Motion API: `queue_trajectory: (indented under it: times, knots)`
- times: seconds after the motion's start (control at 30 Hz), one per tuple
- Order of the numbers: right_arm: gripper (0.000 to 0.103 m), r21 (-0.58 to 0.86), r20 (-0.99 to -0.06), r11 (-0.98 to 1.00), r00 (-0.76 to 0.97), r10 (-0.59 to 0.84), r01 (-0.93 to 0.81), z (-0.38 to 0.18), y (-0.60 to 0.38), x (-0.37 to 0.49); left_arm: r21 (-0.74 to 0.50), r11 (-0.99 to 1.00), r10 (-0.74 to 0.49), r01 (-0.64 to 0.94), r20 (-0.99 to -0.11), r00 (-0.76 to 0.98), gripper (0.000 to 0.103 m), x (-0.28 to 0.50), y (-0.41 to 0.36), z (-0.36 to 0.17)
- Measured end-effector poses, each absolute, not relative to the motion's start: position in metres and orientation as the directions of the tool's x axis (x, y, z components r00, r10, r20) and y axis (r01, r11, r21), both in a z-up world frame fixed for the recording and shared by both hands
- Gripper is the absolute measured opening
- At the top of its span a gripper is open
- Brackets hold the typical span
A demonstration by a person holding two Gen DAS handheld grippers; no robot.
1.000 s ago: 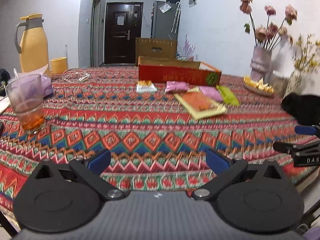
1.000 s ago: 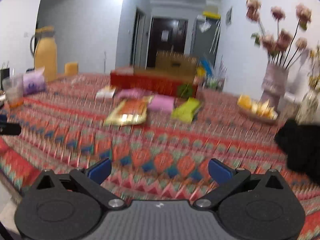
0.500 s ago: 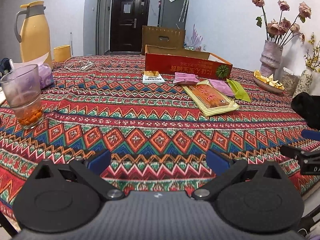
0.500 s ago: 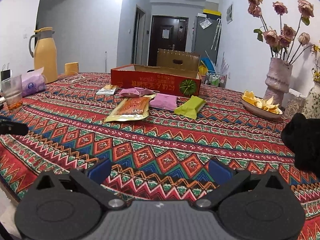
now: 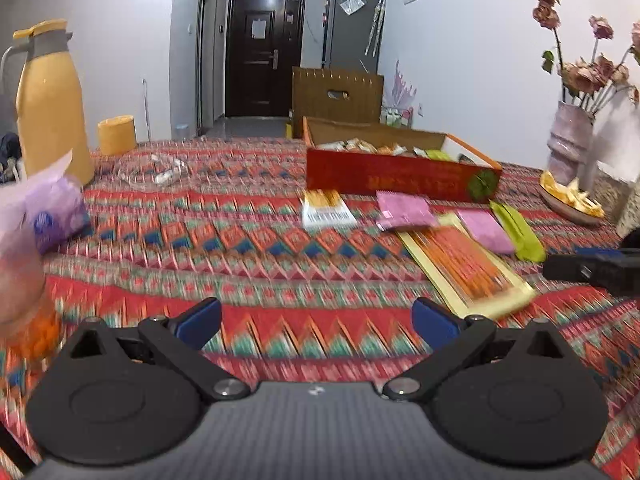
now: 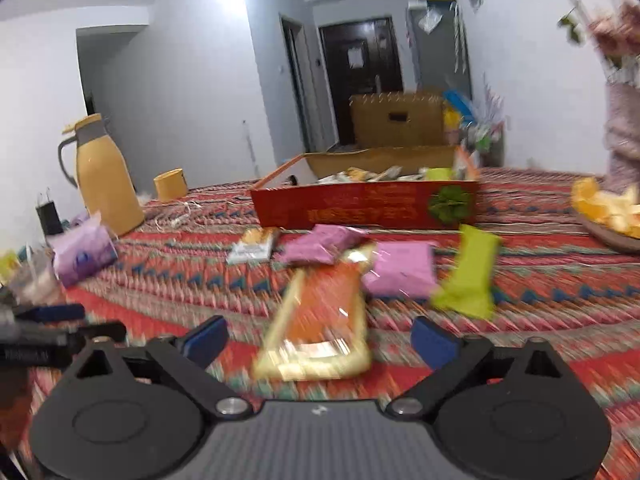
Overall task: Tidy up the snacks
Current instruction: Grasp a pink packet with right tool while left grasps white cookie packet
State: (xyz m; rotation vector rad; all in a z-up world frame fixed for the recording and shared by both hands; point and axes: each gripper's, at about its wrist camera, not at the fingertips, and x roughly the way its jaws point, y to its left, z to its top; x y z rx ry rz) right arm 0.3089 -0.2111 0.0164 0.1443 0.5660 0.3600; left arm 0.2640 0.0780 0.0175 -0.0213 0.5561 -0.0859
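Note:
Loose snack packets lie on the patterned tablecloth in front of an open red cardboard box (image 5: pixel 400 178) (image 6: pixel 368 206) that holds several snacks. Nearest is a long yellow-and-orange packet (image 5: pixel 468 268) (image 6: pixel 320 320), then two pink packets (image 5: pixel 404 210) (image 6: pixel 402 268), a green packet (image 5: pixel 518 230) (image 6: pixel 472 276) and a white-and-orange packet (image 5: pixel 326 208) (image 6: pixel 254 246). My left gripper (image 5: pixel 316 322) is open and empty above the cloth, left of the long packet. My right gripper (image 6: pixel 320 340) is open and empty, just short of the long packet's near end.
A yellow thermos jug (image 5: pixel 48 104) (image 6: pixel 106 176), a purple tissue pack (image 5: pixel 56 208) (image 6: pixel 84 254) and a glass (image 5: pixel 24 304) with orange contents stand at the left. A plate of orange peel (image 5: pixel 570 200) (image 6: pixel 608 212) and a flower vase (image 5: pixel 570 140) stand at the right.
Both grippers have moved forward over the table toward the packets and the red box, which now look larger and nearer. Both stayed open.

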Motion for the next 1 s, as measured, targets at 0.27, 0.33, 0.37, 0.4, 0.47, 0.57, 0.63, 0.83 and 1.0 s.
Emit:
queue_trajectory:
  times: [0.27,0.33,0.37,0.4,0.47,0.57,0.63,0.83,1.0]
  knots:
    - [0.092,0.177,-0.615,0.957,0.733,0.289,-0.228,-0.001,-0.136,0.477,-0.003,1.0,0.011,-0.015,-0.522,0.853,0.103,0.328,0.094,0.021]
    - [0.093,0.124,-0.648,0.976,0.73,0.218,-0.181,-0.016,-0.121,0.505,0.0,1.0,0.024,-0.028,-0.52,0.854,0.103,0.336,0.095,0.02]
    - [0.092,0.104,-0.663,0.98,0.723,0.194,-0.168,-0.023,-0.116,0.514,-0.003,1.0,0.02,-0.025,-0.521,0.853,0.103,0.339,0.096,0.019]
    - [0.088,0.093,-0.675,0.982,0.715,0.184,-0.165,-0.029,-0.113,0.52,-0.004,1.0,0.017,-0.023,-0.525,0.851,0.103,0.343,0.096,0.017]
    - [0.062,0.072,-0.657,0.98,0.731,0.185,-0.183,-0.031,-0.109,0.522,0.002,1.0,0.014,-0.015,-0.537,0.843,0.103,0.353,0.095,0.014]
    - [0.06,0.109,-0.632,0.964,0.731,0.256,-0.244,-0.025,-0.118,0.513,0.02,1.0,0.007,0.005,-0.553,0.833,0.103,0.37,0.086,0.01]
    - [0.06,0.088,-0.602,0.962,0.756,0.258,-0.258,-0.016,-0.129,0.499,0.019,0.999,-0.012,0.027,-0.561,0.828,0.103,0.39,0.074,0.007]
    - [0.06,0.122,-0.528,0.959,0.801,0.282,-0.257,-0.002,-0.189,0.459,0.054,0.993,-0.057,0.106,-0.567,0.822,0.103,0.463,0.032,-0.015]
    - [0.06,0.155,-0.495,0.975,0.841,0.217,-0.161,-0.015,-0.224,0.453,0.032,0.993,-0.066,0.111,-0.633,0.772,0.095,0.502,0.027,-0.036]
